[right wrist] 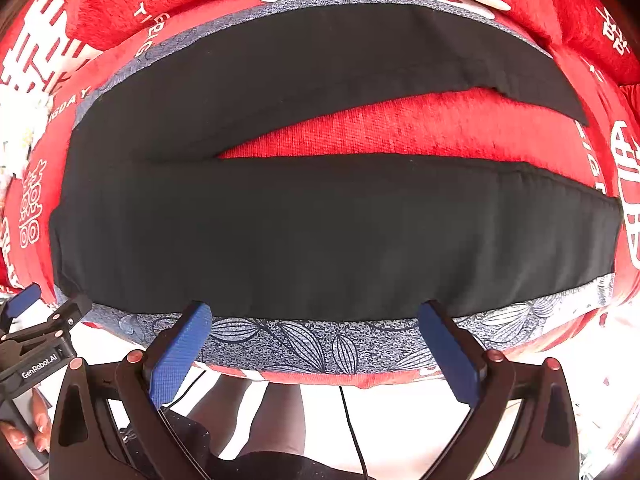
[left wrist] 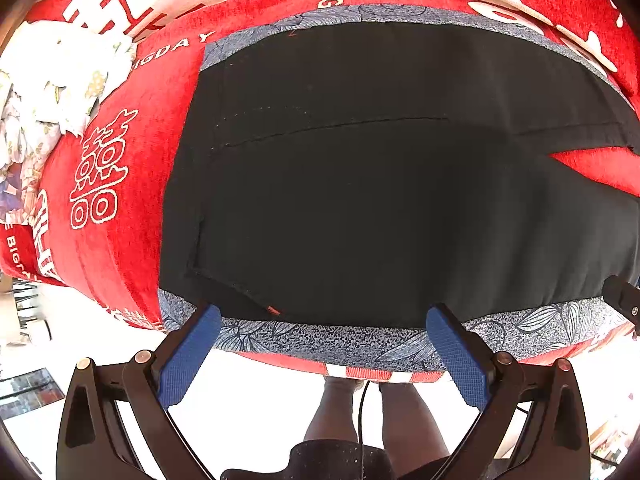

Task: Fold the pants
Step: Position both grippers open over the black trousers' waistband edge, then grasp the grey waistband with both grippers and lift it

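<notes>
Black pants [left wrist: 360, 200] lie flat on a grey leaf-patterned mat [left wrist: 320, 340] over a red cover. The waist end with a pocket seam shows in the left wrist view; both legs [right wrist: 320, 232] spread apart in a V show in the right wrist view, with red cover between them. My left gripper [left wrist: 324, 316] is open and empty, its blue pads at the pants' near edge. My right gripper [right wrist: 316, 312] is open and empty, just above the near leg's edge. The left gripper also shows in the right wrist view [right wrist: 44, 312] at the far left.
The red cover [left wrist: 120, 220] with white characters and lettering drapes the surface. A crumpled white floral cloth [left wrist: 48, 92] lies at the left. The surface's near edge [right wrist: 340, 378] drops to a white floor, where the person's legs [left wrist: 360, 412] stand.
</notes>
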Demonstrator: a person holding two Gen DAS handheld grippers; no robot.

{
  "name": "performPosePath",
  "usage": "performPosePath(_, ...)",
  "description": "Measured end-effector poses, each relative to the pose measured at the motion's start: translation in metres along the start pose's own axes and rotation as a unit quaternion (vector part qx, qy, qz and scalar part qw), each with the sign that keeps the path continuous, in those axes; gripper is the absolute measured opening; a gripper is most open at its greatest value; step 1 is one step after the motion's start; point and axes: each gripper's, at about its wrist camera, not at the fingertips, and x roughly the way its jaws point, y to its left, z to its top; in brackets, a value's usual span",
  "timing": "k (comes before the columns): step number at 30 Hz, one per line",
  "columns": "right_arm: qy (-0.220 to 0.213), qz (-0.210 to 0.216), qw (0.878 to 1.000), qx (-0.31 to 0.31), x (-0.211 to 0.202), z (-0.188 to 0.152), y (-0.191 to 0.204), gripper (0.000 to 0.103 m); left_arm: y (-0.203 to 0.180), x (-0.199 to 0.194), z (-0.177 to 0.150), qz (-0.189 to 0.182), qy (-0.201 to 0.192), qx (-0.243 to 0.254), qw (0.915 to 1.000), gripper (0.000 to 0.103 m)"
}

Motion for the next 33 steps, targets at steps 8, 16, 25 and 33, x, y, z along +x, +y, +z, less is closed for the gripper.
performPosePath(8,0.000,0.016,1.000,0.001,0.000,-0.003,0.001,0.103,0.005,0.002,-0.006,0.001,0.001,-0.007,1.0000,0.103)
performPosePath(16,0.001,0.023,1.000,0.000,0.001,-0.003,0.006,0.103,0.012,0.003,-0.012,-0.004,0.004,-0.021,0.9998,0.103)
performPosePath(25,-0.006,0.107,0.994,0.014,-0.001,-0.006,0.016,0.103,0.020,0.008,-0.017,-0.012,0.005,-0.033,0.9994,0.103)
performPosePath(33,-0.002,0.230,0.973,0.021,0.008,-0.014,0.047,0.103,0.052,0.014,-0.023,-0.058,0.007,-0.049,0.9971,0.103)
